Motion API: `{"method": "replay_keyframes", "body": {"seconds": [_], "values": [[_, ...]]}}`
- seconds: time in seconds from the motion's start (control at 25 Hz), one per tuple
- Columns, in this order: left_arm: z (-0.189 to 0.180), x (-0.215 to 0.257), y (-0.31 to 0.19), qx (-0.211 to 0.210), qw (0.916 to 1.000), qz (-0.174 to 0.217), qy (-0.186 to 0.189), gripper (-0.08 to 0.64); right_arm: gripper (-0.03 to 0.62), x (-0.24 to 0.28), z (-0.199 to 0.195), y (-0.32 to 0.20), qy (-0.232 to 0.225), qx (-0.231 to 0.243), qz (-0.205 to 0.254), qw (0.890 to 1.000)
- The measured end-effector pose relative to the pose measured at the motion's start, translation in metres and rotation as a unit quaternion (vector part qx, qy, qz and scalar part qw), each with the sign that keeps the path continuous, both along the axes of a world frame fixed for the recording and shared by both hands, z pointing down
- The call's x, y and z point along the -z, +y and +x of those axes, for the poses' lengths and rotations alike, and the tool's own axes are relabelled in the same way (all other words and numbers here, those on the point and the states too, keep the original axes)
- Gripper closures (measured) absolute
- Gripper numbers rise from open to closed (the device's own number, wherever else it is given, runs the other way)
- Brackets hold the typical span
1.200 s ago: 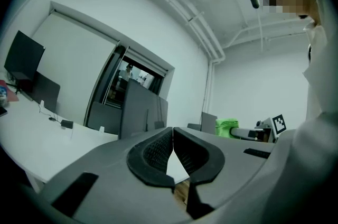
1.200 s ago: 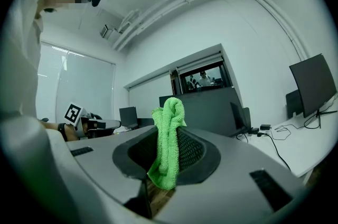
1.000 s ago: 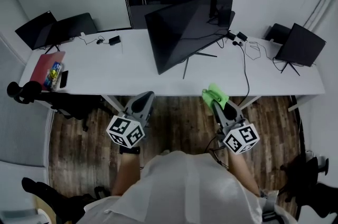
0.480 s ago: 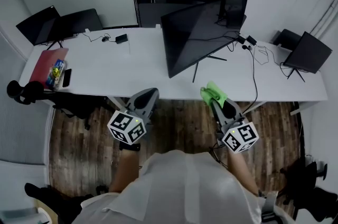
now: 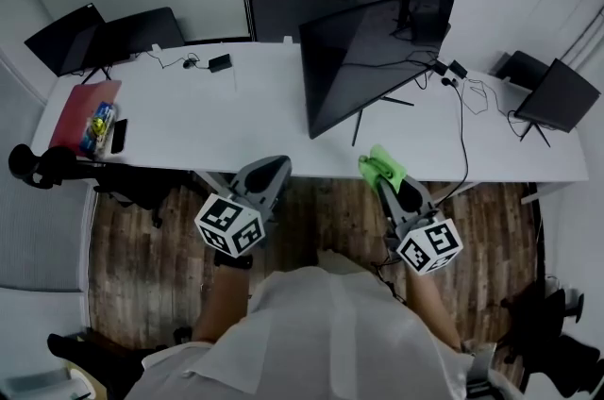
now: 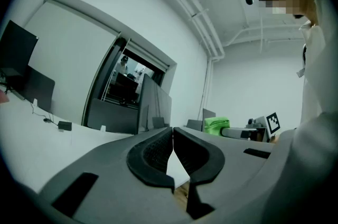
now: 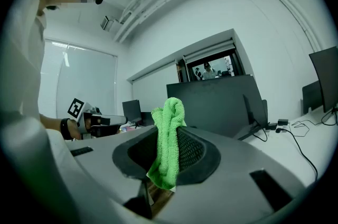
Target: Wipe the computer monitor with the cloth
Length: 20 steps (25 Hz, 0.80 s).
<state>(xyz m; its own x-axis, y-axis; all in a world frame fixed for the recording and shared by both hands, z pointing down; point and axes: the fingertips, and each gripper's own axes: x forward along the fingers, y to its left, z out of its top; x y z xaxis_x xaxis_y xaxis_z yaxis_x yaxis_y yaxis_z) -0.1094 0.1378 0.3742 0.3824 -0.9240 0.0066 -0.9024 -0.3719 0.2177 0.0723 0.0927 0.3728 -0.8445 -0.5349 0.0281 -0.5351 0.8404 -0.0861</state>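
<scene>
Cloth point(image 7: 168, 136) sits clamped in your right gripper point(image 5: 383, 172); your left gripper point(image 6: 173, 150) is closed on nothing. The monitor point(image 5: 363, 58) looms slightly nearer than before, but wiping hasn't begun.

The left tool point(image 5: 272, 166) and the right tool point(image 5: 387, 181) are held side by side, low before the near edge of the tabletop point(image 5: 189, 129), both pointing toward it. The left jaws are pressed together with nothing between. The right jaws pinch a cloth point(image 5: 381, 164). The left forearm point(image 5: 225, 292) and the right forearm point(image 5: 427, 292) reach forward.
</scene>
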Motion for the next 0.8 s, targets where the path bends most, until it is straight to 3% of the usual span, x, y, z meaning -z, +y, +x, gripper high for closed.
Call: {"method": "replay_keyframes", "body": {"seconds": [0.28,0.8], "values": [[0.002,-0.001,-0.025,0.004,1.0000,-0.006,0.001,0.543,0.520,0.001,-0.011,-0.030,0.002,0.020,0.000,1.000],[-0.019,0.018,-0.085,0.044,0.9986,0.027,0.015,0.543,0.520,0.027,-0.066,-0.067,0.048,0.124,0.045,0.990]]}}
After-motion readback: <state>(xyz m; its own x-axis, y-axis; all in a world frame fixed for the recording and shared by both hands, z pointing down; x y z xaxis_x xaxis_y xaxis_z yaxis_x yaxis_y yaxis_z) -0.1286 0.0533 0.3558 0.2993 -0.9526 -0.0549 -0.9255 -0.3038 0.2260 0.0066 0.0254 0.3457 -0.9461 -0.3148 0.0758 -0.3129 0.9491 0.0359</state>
